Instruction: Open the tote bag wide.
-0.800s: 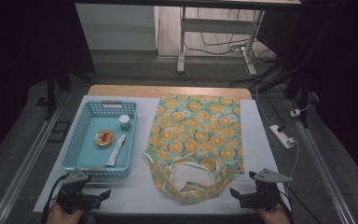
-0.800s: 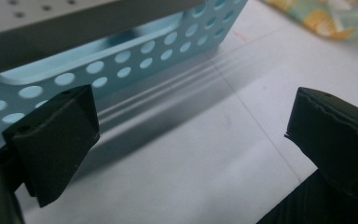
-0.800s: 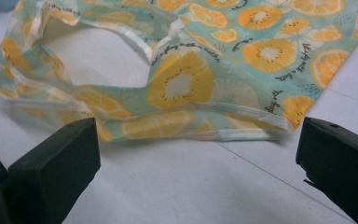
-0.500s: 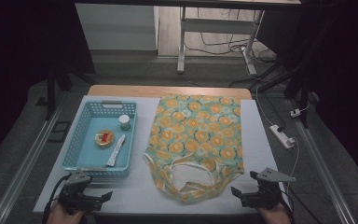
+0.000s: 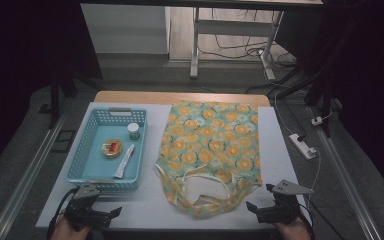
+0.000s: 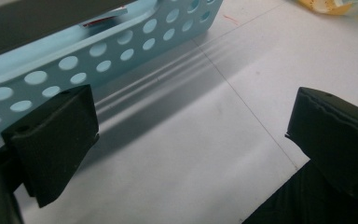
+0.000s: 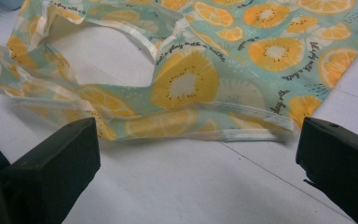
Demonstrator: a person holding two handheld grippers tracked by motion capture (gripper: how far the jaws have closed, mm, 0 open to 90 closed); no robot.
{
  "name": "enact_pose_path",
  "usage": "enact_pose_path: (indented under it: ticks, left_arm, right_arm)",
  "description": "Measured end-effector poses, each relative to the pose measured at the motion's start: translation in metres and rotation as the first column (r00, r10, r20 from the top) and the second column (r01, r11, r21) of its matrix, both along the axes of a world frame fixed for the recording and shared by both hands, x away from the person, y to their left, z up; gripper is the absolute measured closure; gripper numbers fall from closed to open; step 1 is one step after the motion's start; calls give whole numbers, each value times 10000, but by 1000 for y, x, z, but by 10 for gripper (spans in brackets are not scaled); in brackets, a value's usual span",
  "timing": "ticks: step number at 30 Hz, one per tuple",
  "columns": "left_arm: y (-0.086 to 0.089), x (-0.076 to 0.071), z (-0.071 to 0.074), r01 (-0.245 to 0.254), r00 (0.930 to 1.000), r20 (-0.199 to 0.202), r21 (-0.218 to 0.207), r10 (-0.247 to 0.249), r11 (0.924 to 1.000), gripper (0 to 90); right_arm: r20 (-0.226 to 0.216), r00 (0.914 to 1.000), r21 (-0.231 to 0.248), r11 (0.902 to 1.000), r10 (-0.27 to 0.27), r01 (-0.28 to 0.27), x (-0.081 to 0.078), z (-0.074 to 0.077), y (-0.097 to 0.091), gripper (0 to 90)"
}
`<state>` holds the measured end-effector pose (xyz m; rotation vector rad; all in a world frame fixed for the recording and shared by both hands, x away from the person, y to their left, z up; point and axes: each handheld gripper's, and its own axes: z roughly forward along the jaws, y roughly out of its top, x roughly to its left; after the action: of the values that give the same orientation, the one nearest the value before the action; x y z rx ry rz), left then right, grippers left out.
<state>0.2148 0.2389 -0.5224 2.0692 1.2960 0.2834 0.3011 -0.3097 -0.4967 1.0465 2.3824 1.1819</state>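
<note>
A teal cloth bag printed with orange slices lies flat on the white table, its handles towards me. To its left stands a light blue perforated basket holding a small jar, a round tin and a white tube. My left gripper rests at the front left edge, open, with the basket's wall just ahead of its jaws. At the front right my right gripper stands open, and the bag's hem and handles lie just beyond its jaws.
A white power strip and its cable lie on the floor to the right of the table. Metal rails run along both sides. A desk frame and cables stand behind the table.
</note>
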Motion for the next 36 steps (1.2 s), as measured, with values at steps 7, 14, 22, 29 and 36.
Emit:
enact_pose_path:
  ticks: [7,14,22,29,36]
  left_arm:
    - [0,0,0,84,10000,37,2,-84,10000,25]
    - [1,-1,0,16,10000,41,-60,-15,10000,24]
    - [0,0,0,16,10000,22,9,-16,10000,24]
    - [0,-1,0,-7,10000,31,0,7,10000,24]
    - [0,0,0,-29,10000,4,-1,29,10000,24]
  right_arm:
    - [-108,9994,20,9995,322,-321,-1,2,4,0]
    - [-193,9983,-62,9985,546,-547,0,4,9,0]
    - [-116,9976,-363,9970,685,-688,1,6,15,0]
    - [281,9940,-295,9941,1055,-1046,0,11,24,0]
    - [169,9906,-294,9904,1359,-1354,0,12,36,0]
